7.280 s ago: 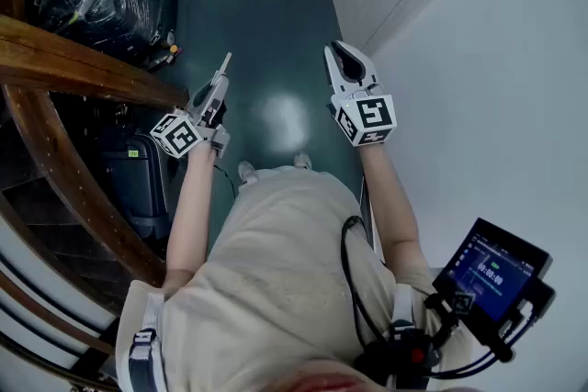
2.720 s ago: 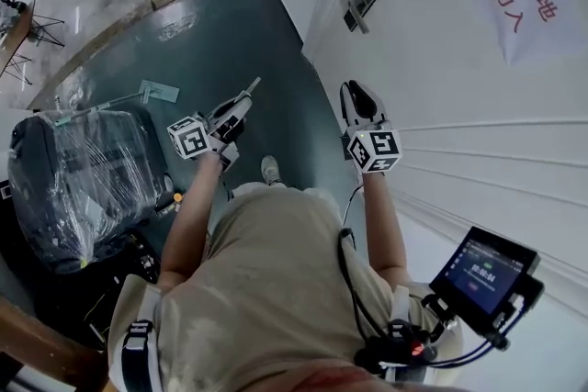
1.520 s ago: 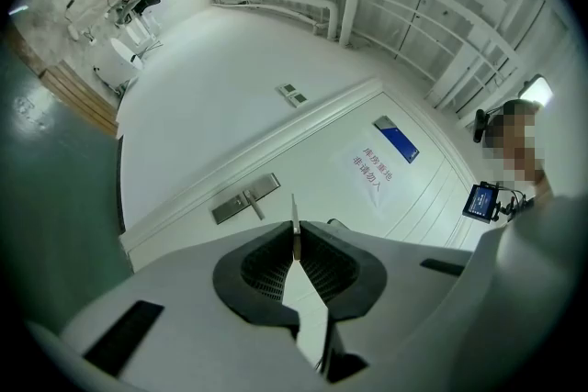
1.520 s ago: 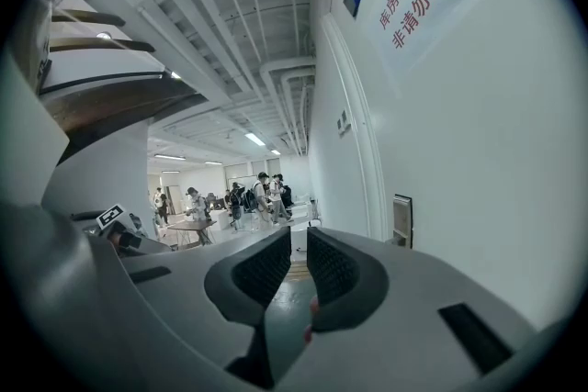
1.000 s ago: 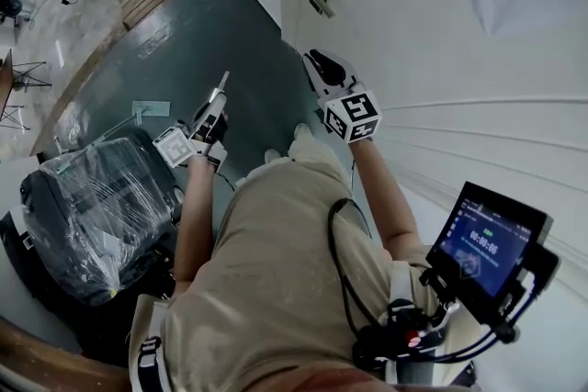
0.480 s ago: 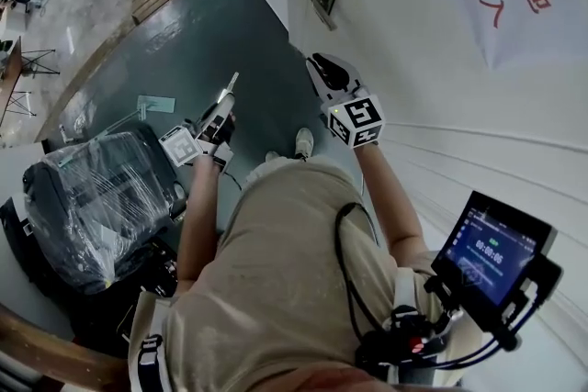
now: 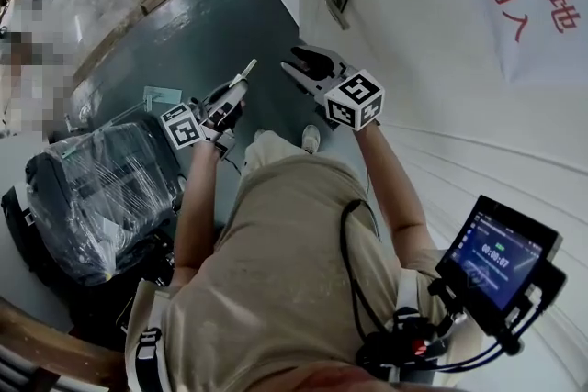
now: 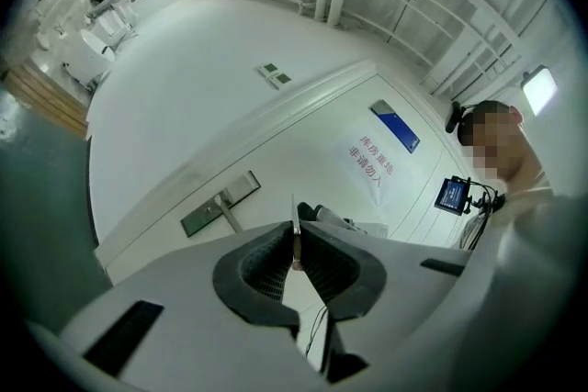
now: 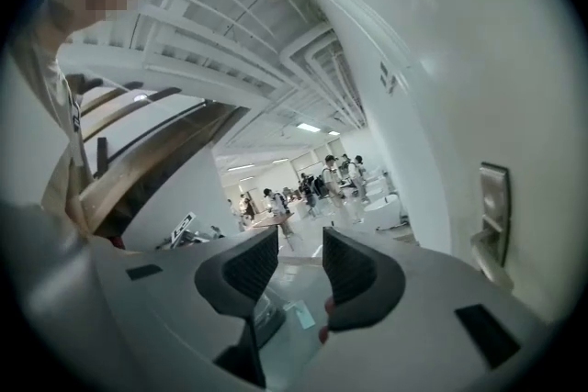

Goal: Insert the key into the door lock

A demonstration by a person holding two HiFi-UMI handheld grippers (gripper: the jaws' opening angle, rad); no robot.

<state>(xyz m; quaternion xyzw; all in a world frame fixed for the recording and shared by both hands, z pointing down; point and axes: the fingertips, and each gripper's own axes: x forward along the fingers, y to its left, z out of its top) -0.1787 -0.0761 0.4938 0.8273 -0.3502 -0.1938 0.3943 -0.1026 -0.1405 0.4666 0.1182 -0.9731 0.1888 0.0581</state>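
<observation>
A key [image 8: 294, 218] is clamped in the left gripper [image 8: 296, 232]; the right gripper [image 9: 300, 260] is seen empty, jaws just opened, lock plate [image 9: 493, 202] apart at three o'clock.

The right gripper [image 7: 296, 61] has swung to point left, its empty fingers having just been opening; the left gripper [image 7: 241, 80], carrying the key [image 8: 295, 239], has moved forward.

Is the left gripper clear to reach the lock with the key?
Probably yes. The left gripper grips the key; the lock shows unblocked just left of it. The right gripper, empty, jaws just opening, sits right of that path.
</observation>
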